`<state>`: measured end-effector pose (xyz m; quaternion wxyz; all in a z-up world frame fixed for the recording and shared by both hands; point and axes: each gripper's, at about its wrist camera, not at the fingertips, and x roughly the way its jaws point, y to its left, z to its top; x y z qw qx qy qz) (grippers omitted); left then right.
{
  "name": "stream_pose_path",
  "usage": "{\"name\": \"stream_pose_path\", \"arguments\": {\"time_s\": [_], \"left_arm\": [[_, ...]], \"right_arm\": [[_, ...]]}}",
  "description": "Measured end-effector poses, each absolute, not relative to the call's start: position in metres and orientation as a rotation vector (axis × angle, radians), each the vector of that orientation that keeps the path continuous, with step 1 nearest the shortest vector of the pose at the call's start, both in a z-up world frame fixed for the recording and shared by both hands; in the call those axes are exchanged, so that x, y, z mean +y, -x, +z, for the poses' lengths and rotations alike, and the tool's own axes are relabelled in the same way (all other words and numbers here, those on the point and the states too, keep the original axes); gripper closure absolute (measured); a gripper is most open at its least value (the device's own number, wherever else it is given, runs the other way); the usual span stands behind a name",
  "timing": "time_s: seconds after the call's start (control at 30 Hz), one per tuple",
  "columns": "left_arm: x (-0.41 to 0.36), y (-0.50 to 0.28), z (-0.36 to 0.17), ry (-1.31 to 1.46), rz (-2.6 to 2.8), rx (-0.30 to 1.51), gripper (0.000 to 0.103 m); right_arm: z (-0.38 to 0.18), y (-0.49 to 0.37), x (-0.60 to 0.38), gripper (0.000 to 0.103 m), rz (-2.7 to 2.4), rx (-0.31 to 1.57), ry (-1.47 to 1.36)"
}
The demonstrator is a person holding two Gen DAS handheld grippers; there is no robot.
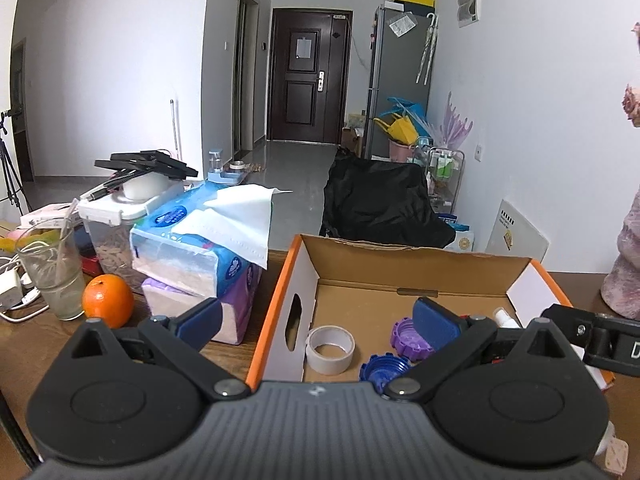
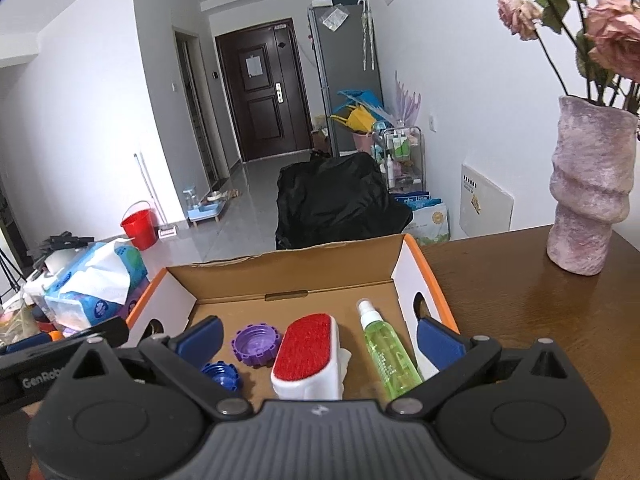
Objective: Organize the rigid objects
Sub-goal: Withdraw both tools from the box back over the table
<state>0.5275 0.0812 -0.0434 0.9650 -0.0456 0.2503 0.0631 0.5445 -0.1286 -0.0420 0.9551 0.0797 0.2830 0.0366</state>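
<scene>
two hand-held grippers hover side by side over the near edge of an open cardboard box (image 2: 280,276) with orange trim, which sits on a brown wooden table (image 2: 520,304). the things being tidied already lie on the box floor: a roll of tape (image 1: 330,349) at the left, a purple cap (image 2: 256,345) and a blue cap (image 2: 221,376) near the middle, a red-and-white brush (image 2: 307,354), and a green spray bottle (image 2: 387,354) along the right wall. judging from this, the main risk is a bump: the left gripper (image 1: 318,320) straddles the box's left wall, with one of its fingers outside near a stack of tissue packs (image 1: 200,248) and the other inside just above the purple cap, so a careless drop or sideways move could knock the wall, shift the light box, or scatter the caps. on the left part of the table an orange (image 1: 108,300) and a glass (image 1: 52,272) stand close together, and a sweep that way could roll the fruit or tip the glass. a tall pink vase (image 2: 588,184) of dried roses stands on the right, apart from the box, and could topple if struck. the right gripper (image 2: 320,338) hangs over the brush and bottle. both pairs of fingers are spread wide, released, holding nothing and touching nothing that can be seen.
</scene>
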Motion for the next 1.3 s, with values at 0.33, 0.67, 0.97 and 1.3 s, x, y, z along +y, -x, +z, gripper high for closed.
{"name": "stream_pose_path", "arguments": {"time_s": [0.33, 0.67, 0.97, 1.3], "left_arm": [[0.079, -0.482, -0.040, 0.076, 0.138, 0.481, 0.000], [0.080, -0.435, -0.038, 0.080, 0.138, 0.479, 0.000], [0.080, -0.398, -0.038, 0.087, 0.143, 0.478, 0.000], [0.076, -0.354, -0.043, 0.102, 0.144, 0.476, 0.000]], "right_arm": [[-0.034, -0.503, -0.139, 0.000, 0.073, 0.521, -0.178], [-0.032, -0.458, -0.146, 0.000, 0.073, 0.501, -0.166], [-0.034, -0.418, -0.153, 0.000, 0.088, 0.479, -0.150], [-0.036, -0.373, -0.156, 0.000, 0.111, 0.453, -0.122]]}}
